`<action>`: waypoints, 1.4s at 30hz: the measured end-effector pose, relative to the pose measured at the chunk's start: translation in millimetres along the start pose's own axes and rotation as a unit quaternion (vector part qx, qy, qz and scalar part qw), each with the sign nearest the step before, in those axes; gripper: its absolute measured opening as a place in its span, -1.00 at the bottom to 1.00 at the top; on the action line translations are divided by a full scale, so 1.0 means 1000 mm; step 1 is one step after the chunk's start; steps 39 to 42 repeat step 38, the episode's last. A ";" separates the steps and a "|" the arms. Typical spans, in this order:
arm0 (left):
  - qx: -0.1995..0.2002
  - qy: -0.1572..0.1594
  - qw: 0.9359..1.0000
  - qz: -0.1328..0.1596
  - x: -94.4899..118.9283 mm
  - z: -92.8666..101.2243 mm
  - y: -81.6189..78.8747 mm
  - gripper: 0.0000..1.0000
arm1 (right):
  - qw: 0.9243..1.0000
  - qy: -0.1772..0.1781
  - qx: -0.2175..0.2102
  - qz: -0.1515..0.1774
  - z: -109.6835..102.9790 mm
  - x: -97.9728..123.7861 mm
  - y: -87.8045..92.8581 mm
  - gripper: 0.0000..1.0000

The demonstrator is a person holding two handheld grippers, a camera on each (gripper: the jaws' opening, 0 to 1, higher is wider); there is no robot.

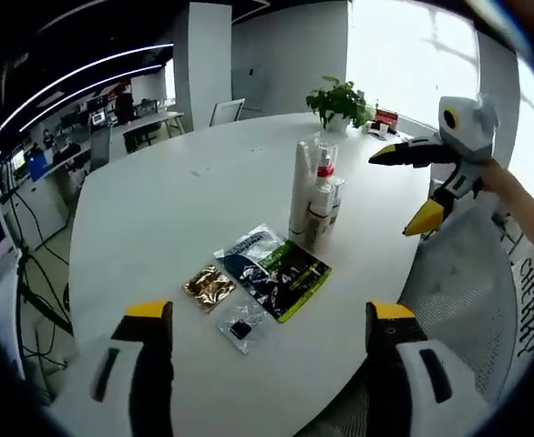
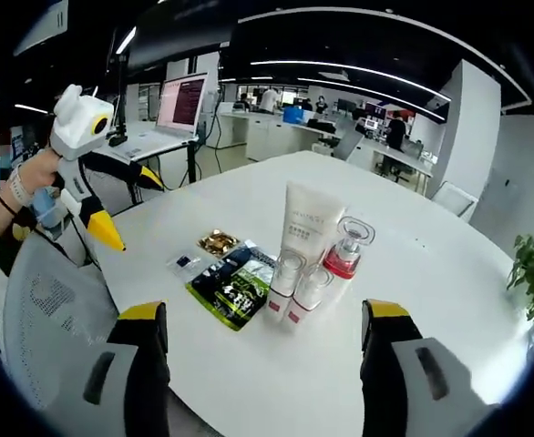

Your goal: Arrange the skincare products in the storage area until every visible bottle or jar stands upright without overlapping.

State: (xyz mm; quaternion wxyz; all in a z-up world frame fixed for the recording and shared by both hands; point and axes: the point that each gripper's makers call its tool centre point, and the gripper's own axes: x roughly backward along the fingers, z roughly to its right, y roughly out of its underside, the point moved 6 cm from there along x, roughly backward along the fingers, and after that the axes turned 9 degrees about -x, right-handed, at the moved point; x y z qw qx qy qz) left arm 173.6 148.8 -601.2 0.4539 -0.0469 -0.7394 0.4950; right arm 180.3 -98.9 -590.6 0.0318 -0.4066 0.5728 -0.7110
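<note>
Standing upright near the middle of the white table (image 2: 449,273), a tight cluster of skincare products: tall white tube (image 2: 308,228), red-collared pump bottle (image 2: 344,259) just at its 3 o'clock, two small clear-capped bottles (image 2: 296,289) touching in front at 6 o'clock. In the left gripper view the same group sits at 1 o'clock from centre, tube (image 1: 301,187) beside pump bottle (image 1: 322,196).

Flat sachets lie apart from the bottles: dark green-and-blue packet (image 2: 235,284) just at 9 o'clock of the small bottles, gold foil sachet (image 2: 219,242) beyond it at 10 o'clock, small clear sachet (image 2: 184,263) near the table edge. Left gripper view shows them too: dark packet (image 1: 272,269), gold sachet (image 1: 209,286), clear sachet (image 1: 241,326).

Left gripper (image 1: 272,341): jaws wide apart, nothing between them, low over the near table edge. Also seen at 9 o'clock in the right gripper view (image 2: 126,205), held in a hand (image 2: 39,173).

Right gripper (image 2: 265,341): jaws spread wide, empty, aimed at the cluster. Seen at 2 o'clock in the left gripper view (image 1: 404,191), off the table edge.

Potted plant (image 1: 338,102) at the far rim, 12 o'clock.
</note>
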 end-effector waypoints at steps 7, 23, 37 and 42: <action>-0.003 -0.007 1.000 -0.005 0.003 0.005 0.002 0.82 | 1.000 -0.005 0.008 -0.012 -0.004 0.002 0.006 0.93; 0.004 0.001 1.000 -0.001 0.006 0.016 0.003 0.98 | 1.000 0.003 0.006 -0.014 -0.003 0.005 0.008 0.99; 0.017 0.006 1.000 -0.002 0.005 0.019 0.008 0.99 | 0.999 0.003 -0.002 -0.045 -0.002 0.000 0.018 0.99; 0.016 0.005 1.000 -0.002 0.005 0.019 0.008 0.99 | 0.999 0.004 -0.003 -0.046 -0.001 0.000 0.019 0.99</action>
